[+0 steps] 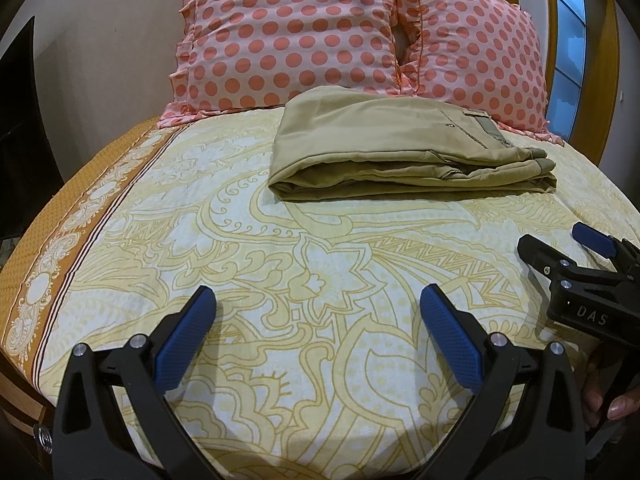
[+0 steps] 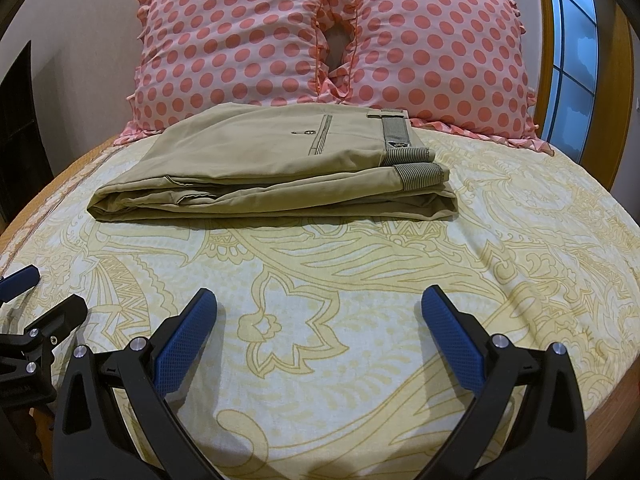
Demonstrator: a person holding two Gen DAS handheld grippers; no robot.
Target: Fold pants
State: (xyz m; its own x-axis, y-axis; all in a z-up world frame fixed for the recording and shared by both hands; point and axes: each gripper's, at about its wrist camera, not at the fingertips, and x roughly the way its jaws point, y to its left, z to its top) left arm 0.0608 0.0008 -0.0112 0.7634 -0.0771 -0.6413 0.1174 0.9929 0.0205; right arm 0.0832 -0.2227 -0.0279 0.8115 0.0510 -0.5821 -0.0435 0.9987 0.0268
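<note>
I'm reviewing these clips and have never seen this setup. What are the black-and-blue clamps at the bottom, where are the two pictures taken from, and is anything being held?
There is no robot: a person holds a two-finger clamp in each hand, with a camera on each looking forward along its fingers. One picture is from the left gripper, the other from the right gripper; each also glimpses the other at its edge. Both are open and hold nothing. Ahead, on the yellow patterned bedsheet, lie khaki pants, folded into a compact stack. Behind them two polka-dot pillows lean against the wall.
</note>
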